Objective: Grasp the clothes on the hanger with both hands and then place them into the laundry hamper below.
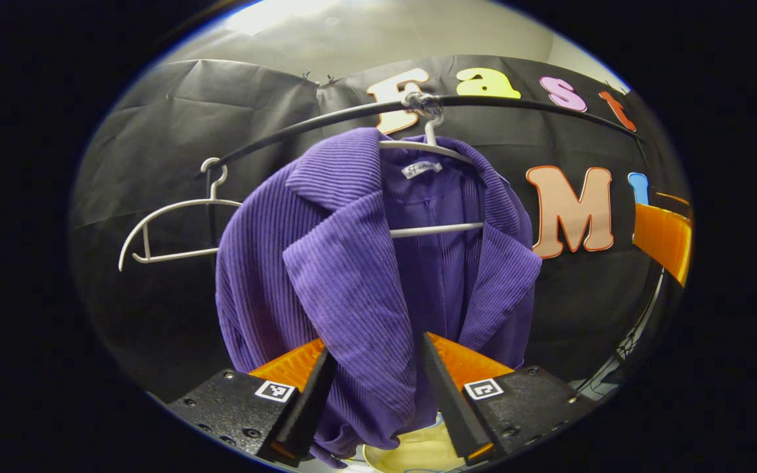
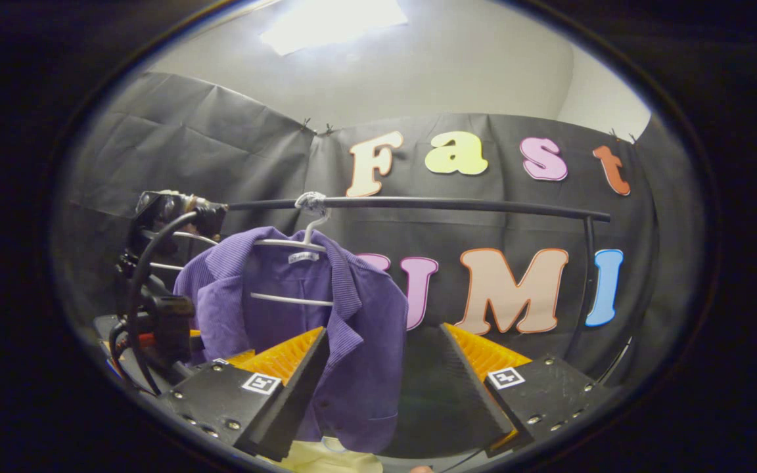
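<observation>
A purple corduroy jacket [image 1: 352, 263] hangs on a white hanger [image 1: 437, 230] from a black rail [image 1: 326, 121]. My left gripper [image 1: 378, 387] is open, close up to the jacket, with the lower edge of the left lapel lying between its spread fingers. My right gripper [image 2: 385, 381] is open too and farther back, its gap lined up with the jacket's [image 2: 365, 341] right front edge. The pale yellow hamper [image 1: 418, 453] shows below the jacket. One finger [image 1: 664, 240] of the right gripper enters at the right edge of the left gripper view.
An empty white hanger [image 1: 168, 230] hangs on the rail to the jacket's left. The left gripper's housing and cables [image 2: 158, 309] stand at the left of the right gripper view. The rail's upright post [image 2: 585, 282] is at the right.
</observation>
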Available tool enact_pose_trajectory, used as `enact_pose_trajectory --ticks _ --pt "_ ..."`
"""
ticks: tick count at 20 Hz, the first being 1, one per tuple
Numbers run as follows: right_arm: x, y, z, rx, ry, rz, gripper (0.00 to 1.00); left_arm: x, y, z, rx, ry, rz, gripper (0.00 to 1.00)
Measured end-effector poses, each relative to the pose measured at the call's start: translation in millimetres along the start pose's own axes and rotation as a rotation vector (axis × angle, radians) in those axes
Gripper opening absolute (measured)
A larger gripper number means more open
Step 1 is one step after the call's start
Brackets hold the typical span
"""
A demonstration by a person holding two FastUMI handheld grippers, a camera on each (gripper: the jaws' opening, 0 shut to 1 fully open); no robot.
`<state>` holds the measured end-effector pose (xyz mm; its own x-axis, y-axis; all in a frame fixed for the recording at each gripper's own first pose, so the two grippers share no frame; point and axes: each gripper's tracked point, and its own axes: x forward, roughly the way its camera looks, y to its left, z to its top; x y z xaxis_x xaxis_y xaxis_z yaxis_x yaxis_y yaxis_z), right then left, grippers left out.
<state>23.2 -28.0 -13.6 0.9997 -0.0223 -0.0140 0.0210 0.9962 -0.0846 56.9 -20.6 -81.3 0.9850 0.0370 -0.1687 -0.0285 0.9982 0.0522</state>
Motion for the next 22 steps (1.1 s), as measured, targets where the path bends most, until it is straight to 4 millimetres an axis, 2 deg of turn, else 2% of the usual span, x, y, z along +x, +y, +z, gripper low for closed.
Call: enact_pose_trajectory --ticks 4,9,10,11,12,18,19,22 --pt "8 4 -6 0.007 0.008 0.013 0.98 4 -4 -2 0.006 0.006 -0.034 0.56" --pt "15 17 -16 0.007 0.025 0.048 0.98 2 3 0 0.004 0.000 -0.029 0.14" --pt "17 19 -18 0.007 0.028 0.056 0.98 0 6 0 0.003 0.000 -0.023 0.16" --pt "18 21 -19 0.007 0.030 0.063 0.96 -1 9 1 0.004 0.002 -0.018 0.07" --pt "20 24 -21 0.010 0.032 0.072 0.98 -3 12 1 0.007 0.002 -0.009 0.06" --pt "35 37 -34 0.034 0.059 0.115 0.98 -19 24 16 0.022 -0.035 0.010 0.03" --pt "38 40 -36 0.041 0.063 0.122 0.98 -22 27 21 0.021 -0.044 0.011 0.00" --pt "50 48 -43 0.057 0.070 0.145 0.98 -32 35 38 0.015 -0.083 0.025 0.03"
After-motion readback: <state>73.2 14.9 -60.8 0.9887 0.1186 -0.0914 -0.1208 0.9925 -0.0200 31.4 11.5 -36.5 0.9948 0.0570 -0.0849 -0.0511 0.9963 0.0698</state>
